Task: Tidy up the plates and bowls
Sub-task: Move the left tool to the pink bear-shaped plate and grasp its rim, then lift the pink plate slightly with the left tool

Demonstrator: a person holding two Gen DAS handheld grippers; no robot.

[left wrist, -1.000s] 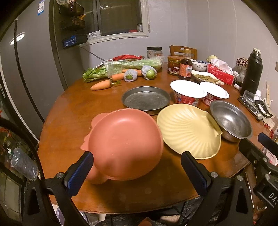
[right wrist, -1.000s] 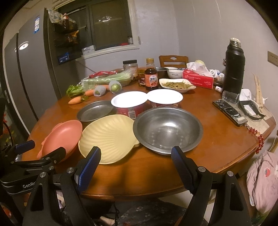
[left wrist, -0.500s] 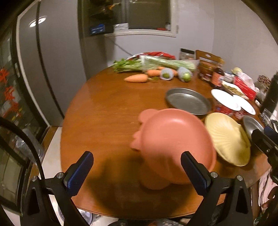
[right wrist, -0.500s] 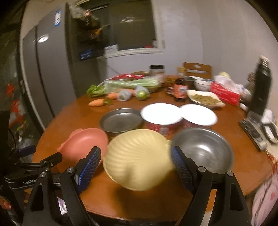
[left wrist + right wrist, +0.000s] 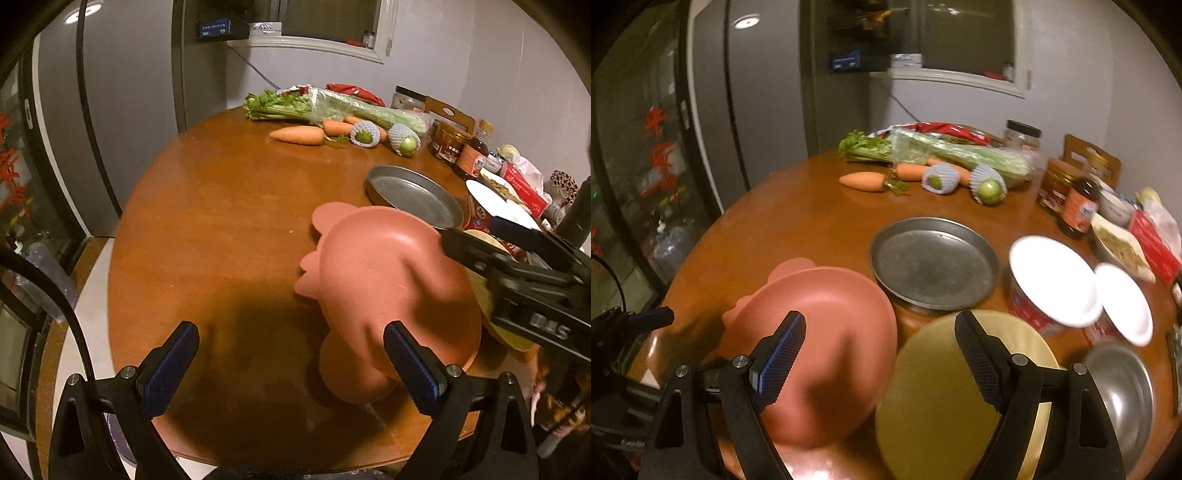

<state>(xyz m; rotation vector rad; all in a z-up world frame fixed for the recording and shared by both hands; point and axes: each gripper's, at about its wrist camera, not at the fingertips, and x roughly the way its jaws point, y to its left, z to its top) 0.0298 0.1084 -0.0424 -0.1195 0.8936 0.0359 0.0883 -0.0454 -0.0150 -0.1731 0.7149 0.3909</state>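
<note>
A pink plate with ear-like tabs (image 5: 391, 284) (image 5: 827, 332) lies on the round wooden table (image 5: 221, 206) near its front edge. A yellow shell-shaped plate (image 5: 960, 391) lies to its right, with a flat metal pan (image 5: 934, 260) behind and a steel bowl (image 5: 1123, 391) further right. My left gripper (image 5: 291, 363) is open and empty, its right finger over the pink plate's near rim. My right gripper (image 5: 879, 354) is open and empty above the gap between the pink and yellow plates; it also shows in the left wrist view (image 5: 509, 254) over the yellow plate.
Two white-lidded red tubs (image 5: 1052, 280) stand right of the pan. Carrots (image 5: 297, 134), celery (image 5: 332, 107), netted fruit, jars and a sauce bottle (image 5: 1078, 210) fill the table's far side. A grey fridge (image 5: 110, 92) stands at left.
Both grippers have swung to the left. The right gripper has moved from over the steel bowl to above the pink and yellow plates. Both stay open.
</note>
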